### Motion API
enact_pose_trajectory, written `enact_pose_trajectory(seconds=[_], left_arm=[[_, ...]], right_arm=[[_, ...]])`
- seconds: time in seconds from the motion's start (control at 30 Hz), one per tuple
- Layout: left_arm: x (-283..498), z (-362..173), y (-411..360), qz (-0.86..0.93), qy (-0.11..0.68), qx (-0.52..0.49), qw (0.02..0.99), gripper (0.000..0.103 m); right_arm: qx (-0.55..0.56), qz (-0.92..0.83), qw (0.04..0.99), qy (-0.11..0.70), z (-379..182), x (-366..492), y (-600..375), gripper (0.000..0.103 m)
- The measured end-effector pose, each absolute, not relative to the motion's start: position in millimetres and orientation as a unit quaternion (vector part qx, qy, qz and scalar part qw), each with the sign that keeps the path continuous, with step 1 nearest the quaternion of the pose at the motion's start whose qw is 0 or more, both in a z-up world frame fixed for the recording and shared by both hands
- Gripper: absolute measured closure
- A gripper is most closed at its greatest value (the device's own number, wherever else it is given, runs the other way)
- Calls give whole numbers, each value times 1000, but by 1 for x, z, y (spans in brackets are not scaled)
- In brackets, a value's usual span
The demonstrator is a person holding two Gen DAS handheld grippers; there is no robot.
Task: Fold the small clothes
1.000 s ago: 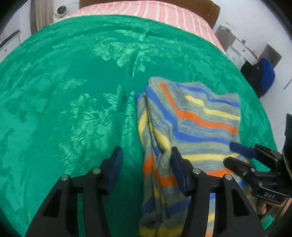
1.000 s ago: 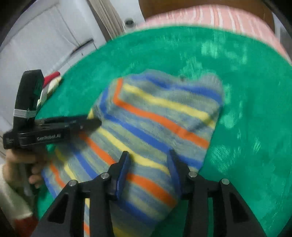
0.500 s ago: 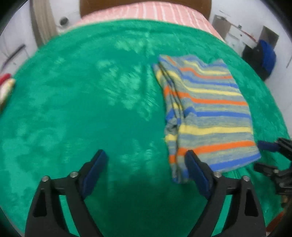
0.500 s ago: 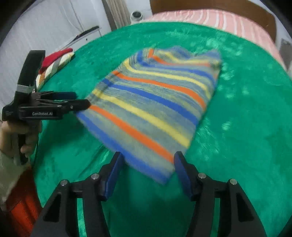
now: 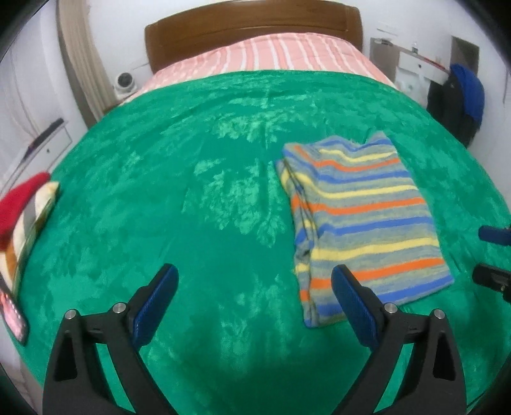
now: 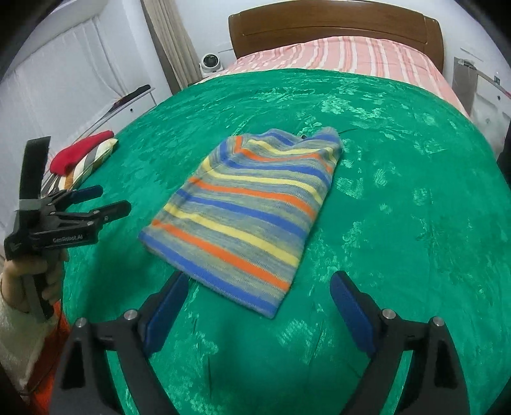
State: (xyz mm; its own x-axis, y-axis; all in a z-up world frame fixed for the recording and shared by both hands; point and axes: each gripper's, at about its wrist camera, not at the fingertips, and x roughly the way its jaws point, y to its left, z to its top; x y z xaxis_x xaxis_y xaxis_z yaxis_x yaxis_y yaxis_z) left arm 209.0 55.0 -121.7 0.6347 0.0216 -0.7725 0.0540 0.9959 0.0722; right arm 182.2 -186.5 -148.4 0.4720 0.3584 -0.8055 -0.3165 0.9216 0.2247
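A folded knit garment (image 5: 361, 210) with blue, orange, yellow and grey stripes lies flat on the green blanket (image 5: 191, 191), to the right of the middle. My left gripper (image 5: 254, 277) hovers above bare blanket just left of the garment's near corner, its jaws opening wide with nothing between them. In the right wrist view the garment (image 6: 252, 210) lies ahead, and my right gripper (image 6: 259, 281) hangs above its near edge, jaws opening, pads clear of the cloth. The left gripper (image 6: 113, 198) shows there at the left, held by a hand. The right gripper (image 5: 482, 255) peeks in at the left wrist view's right edge.
A pile of red and striped clothes (image 6: 83, 153) sits at the blanket's left edge, with a phone (image 5: 12, 313) near it. Behind are pink striped bedding (image 5: 271, 54), a wooden headboard (image 5: 252, 22) and a small white camera (image 6: 210, 62). Dark clothing (image 5: 463, 95) hangs at the right.
Both grippers let go of the striped garment, pulled back and rose, and their jaws spread wide. The garment now lies folded and flat on the blanket.
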Motion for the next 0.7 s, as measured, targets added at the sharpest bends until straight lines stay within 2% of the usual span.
enact_pose_trajectory(seconds=[0.2, 0.33, 0.37, 0.43, 0.5, 0.53, 0.6, 0.67, 0.7], left_arm=[[279, -148, 57, -144, 480, -70, 863, 5], [328, -178, 47, -142, 522, -78, 838, 5], [336, -185, 45, -136, 529, -71, 835, 5], [343, -191, 41, -135, 529, -62, 836, 5], [339, -191, 36, -143, 513, -56, 844, 43], [338, -193, 34, -162, 514, -64, 840, 83], [332, -191, 30, -163, 508, -73, 843, 86], [323, -183, 28, -154, 492, -61, 855, 88], [317, -174, 31, -152, 481, -65, 861, 88]], right_arm=[[134, 170, 853, 476, -167, 230, -222, 13], [216, 170, 827, 490, -196, 281, -235, 13], [223, 176, 822, 494, -203, 290, -232, 15], [230, 194, 808, 506, -219, 306, -221, 26], [207, 196, 809, 515, -228, 315, -202, 50], [175, 187, 818, 515, -225, 315, -190, 60], [56, 161, 848, 502, -210, 306, -155, 73], [-102, 134, 871, 462, -193, 283, -111, 76], [-130, 131, 876, 445, -188, 274, -101, 77]])
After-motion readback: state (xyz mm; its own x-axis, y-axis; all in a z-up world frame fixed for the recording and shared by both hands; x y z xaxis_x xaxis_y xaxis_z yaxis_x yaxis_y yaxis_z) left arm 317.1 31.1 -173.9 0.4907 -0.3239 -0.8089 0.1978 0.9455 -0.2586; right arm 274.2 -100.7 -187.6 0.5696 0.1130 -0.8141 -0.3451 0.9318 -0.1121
